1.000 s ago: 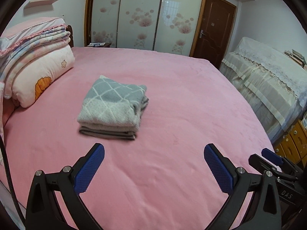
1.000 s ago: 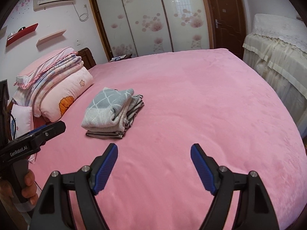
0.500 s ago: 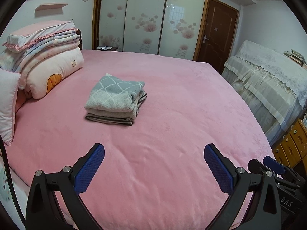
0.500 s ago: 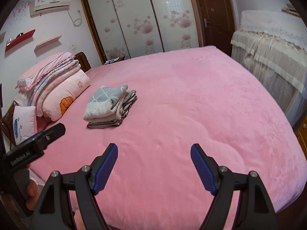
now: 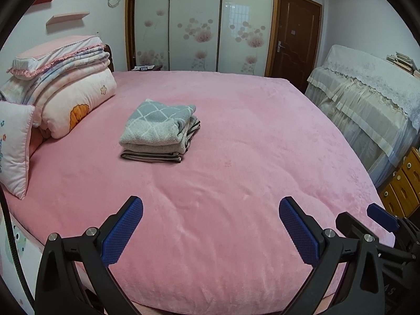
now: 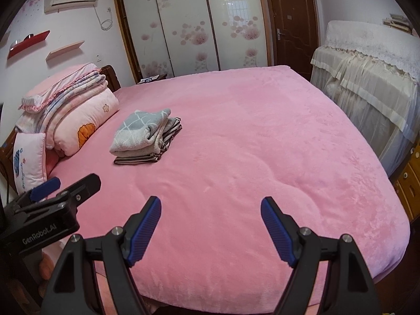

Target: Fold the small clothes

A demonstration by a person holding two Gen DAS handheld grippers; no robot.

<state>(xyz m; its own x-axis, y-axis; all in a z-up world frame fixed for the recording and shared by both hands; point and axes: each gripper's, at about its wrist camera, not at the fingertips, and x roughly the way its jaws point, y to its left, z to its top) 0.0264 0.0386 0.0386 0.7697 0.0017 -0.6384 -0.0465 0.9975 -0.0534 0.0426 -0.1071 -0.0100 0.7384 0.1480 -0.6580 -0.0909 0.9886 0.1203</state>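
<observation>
A stack of folded small clothes (image 5: 160,130) (image 6: 147,136) lies on the pink bed (image 5: 249,157) (image 6: 249,144), left of its middle; a grey garment with a white lattice pattern is on top, striped pieces beneath. My left gripper (image 5: 210,210) hangs open over the bed's near edge, far short of the stack, with nothing between its blue pads. My right gripper (image 6: 210,207) is open and empty too, beside the left one. The right gripper's finger (image 5: 380,216) shows at the right edge of the left wrist view; the left gripper's body (image 6: 52,204) shows at the left of the right wrist view.
Folded quilts and pillows (image 5: 60,92) (image 6: 68,113) are piled at the head of the bed on the left. A cloth-covered piece of furniture (image 5: 372,97) (image 6: 367,78) stands to the right, wooden drawers (image 5: 404,181) below it. Wardrobe doors (image 5: 199,23) and a brown door (image 5: 296,34) lie beyond.
Both grippers have drawn back from the bed; the folded stack looks smaller and farther, and the bed's near edge has come into view. The jaws stayed open.
</observation>
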